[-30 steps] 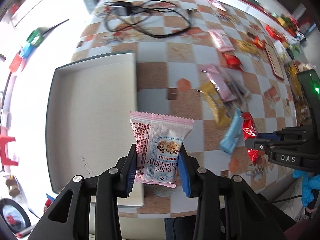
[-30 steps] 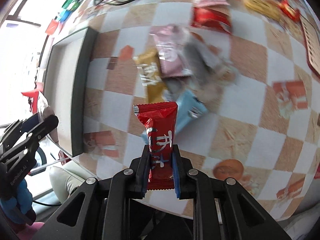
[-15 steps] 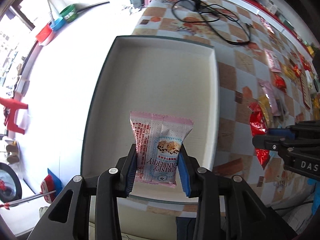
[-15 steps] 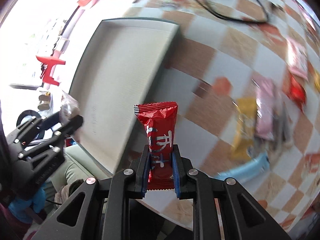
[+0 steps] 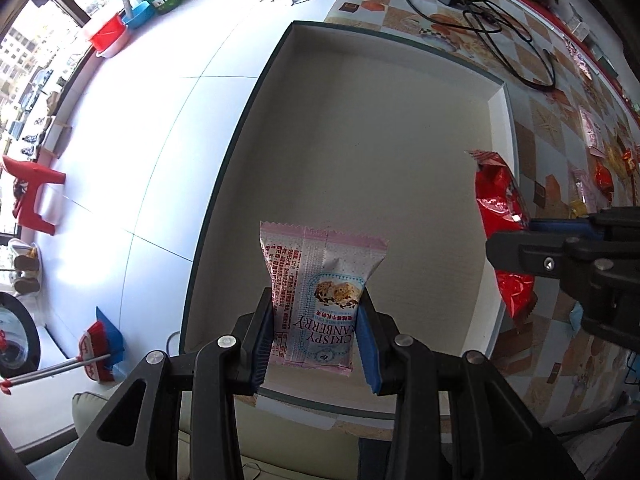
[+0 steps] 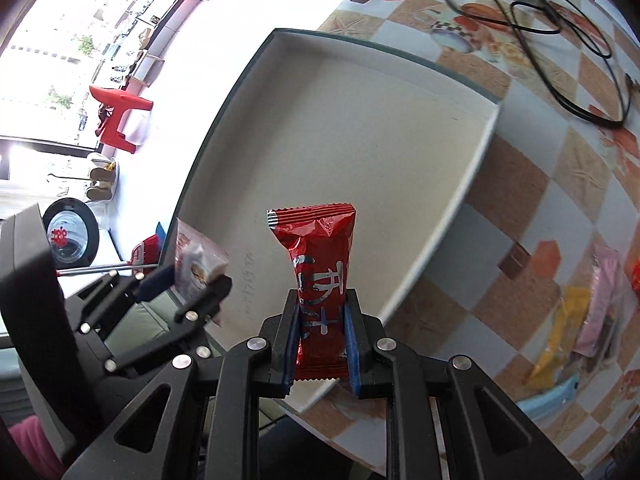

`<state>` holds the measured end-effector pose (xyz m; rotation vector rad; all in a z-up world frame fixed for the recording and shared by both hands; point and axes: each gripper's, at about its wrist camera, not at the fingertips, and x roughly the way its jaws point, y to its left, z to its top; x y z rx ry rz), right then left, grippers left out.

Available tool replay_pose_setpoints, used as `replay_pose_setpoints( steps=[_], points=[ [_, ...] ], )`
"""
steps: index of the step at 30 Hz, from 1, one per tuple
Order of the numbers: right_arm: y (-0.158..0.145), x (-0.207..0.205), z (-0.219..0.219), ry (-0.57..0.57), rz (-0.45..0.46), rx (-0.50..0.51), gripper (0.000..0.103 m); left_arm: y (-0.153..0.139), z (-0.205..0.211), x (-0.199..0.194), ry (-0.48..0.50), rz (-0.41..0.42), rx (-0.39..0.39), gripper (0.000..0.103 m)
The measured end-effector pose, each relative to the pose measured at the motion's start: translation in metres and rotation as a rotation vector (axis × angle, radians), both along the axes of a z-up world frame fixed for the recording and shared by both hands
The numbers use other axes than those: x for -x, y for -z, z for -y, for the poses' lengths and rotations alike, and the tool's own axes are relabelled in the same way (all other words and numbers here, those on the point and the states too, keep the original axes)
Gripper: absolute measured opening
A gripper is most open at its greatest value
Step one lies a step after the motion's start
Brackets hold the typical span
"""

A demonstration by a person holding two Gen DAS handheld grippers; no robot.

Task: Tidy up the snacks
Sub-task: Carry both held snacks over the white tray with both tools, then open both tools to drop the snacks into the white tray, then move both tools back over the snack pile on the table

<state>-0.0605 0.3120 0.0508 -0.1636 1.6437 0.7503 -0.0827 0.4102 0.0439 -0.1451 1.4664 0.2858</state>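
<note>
My left gripper (image 5: 316, 344) is shut on a pink and white cranberry crisp packet (image 5: 316, 280), held above the near end of a shallow white tray (image 5: 500, 128) with a dark rim. My right gripper (image 6: 322, 344) is shut on a red snack packet (image 6: 320, 264), held over the tray's near right part (image 6: 486, 148). The right gripper with the red packet (image 5: 500, 216) shows at the right of the left wrist view. The left gripper with the pink packet (image 6: 196, 268) shows at the left of the right wrist view. The tray's floor is bare.
The tray sits at the left end of a checkered table (image 6: 560, 184). Several loose snack packets (image 6: 576, 312) lie on the table to the right. A black cable and charger (image 5: 480, 12) lie beyond the tray. White floor, a red stool (image 5: 36, 196) and a dustpan are to the left.
Both grippers have moved left from the snack pile to above the tray, each still holding its packet. The red packet now hangs over the tray's right side.
</note>
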Motion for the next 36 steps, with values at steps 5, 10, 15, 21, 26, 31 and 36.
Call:
replay_pose_setpoints(
  steps=[5, 10, 15, 21, 26, 31, 36],
  points=[
    [0.005, -0.005, -0.015, -0.005, -0.004, 0.000, 0.021, 0.014, -0.005, -0.002, -0.005, -0.022, 0.004, 0.041],
    [0.007, -0.005, -0.016, -0.008, -0.016, 0.005, 0.021, 0.021, -0.006, 0.005, 0.014, -0.044, 0.003, 0.054],
    [0.004, -0.007, -0.001, 0.025, 0.026, 0.039, 0.084, 0.017, -0.006, 0.006, -0.006, -0.006, -0.010, 0.080],
    [-0.011, -0.013, 0.054, 0.125, 0.115, 0.042, 0.103, 0.007, 0.002, 0.004, 0.033, -0.007, -0.032, 0.080],
    [-0.007, -0.015, 0.134, 0.260, 0.137, 0.106, 0.103, -0.015, 0.034, -0.011, 0.125, 0.044, -0.041, 0.080],
    [0.009, -0.016, 0.233, 0.420, 0.153, 0.225, 0.103, -0.028, 0.080, -0.028, 0.225, 0.060, -0.029, 0.080],
    [0.027, -0.016, 0.324, 0.555, 0.238, 0.363, 0.103, -0.038, 0.124, -0.044, 0.300, 0.065, -0.016, 0.080]
  ],
)
